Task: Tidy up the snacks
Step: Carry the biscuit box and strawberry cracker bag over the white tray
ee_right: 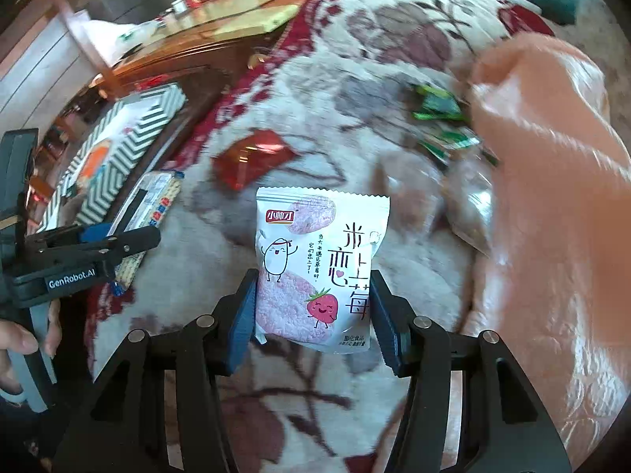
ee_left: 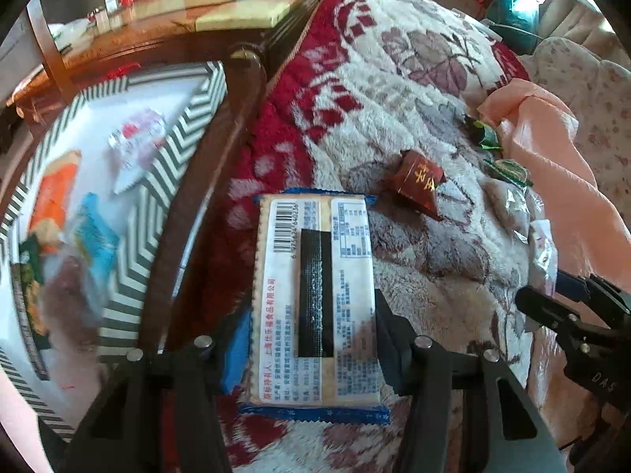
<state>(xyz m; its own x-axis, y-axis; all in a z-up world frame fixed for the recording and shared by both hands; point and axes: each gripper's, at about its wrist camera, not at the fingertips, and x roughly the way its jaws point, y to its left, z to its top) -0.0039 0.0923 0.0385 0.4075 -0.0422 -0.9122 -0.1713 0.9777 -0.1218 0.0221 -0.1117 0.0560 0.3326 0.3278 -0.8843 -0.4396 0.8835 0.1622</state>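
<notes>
The left hand-held gripper (ee_left: 313, 339) pinches a cracker pack (ee_left: 313, 295) between its blue pads, low in the centre of the left wrist view. The pack shows its back, with a barcode and a black strip, and has blue crimped ends. It lies over a floral blanket (ee_left: 394, 90) in red, white and mauve.

At the left of that frame sits a box (ee_left: 173, 146) with a grey-and-white zigzag rim. Inside it lie several snacks, among them an orange packet (ee_left: 55, 193), a blue packet (ee_left: 96, 240) and a white-pink packet (ee_left: 136, 146). A red candy (ee_left: 418, 183) lies on the blanket just to the upper right of the cracker pack, with green candies (ee_left: 489, 138) beyond it near a peach plastic bag (ee_left: 552, 165) at the right edge.

The right hand-held gripper (ee_right: 311, 315) pinches a white strawberry rice-cracker bag (ee_right: 319, 268), held upright in the centre of the right wrist view, its front print facing the camera. Behind it the red candy (ee_right: 252, 157) rests on the blanket (ee_right: 355, 51). The left hand-held gripper (ee_right: 118, 242) appears at the left of this frame with the cracker pack (ee_right: 152, 201), next to the box (ee_right: 134, 146). The peach bag (ee_right: 552, 197) fills the right side, blurred.
</notes>
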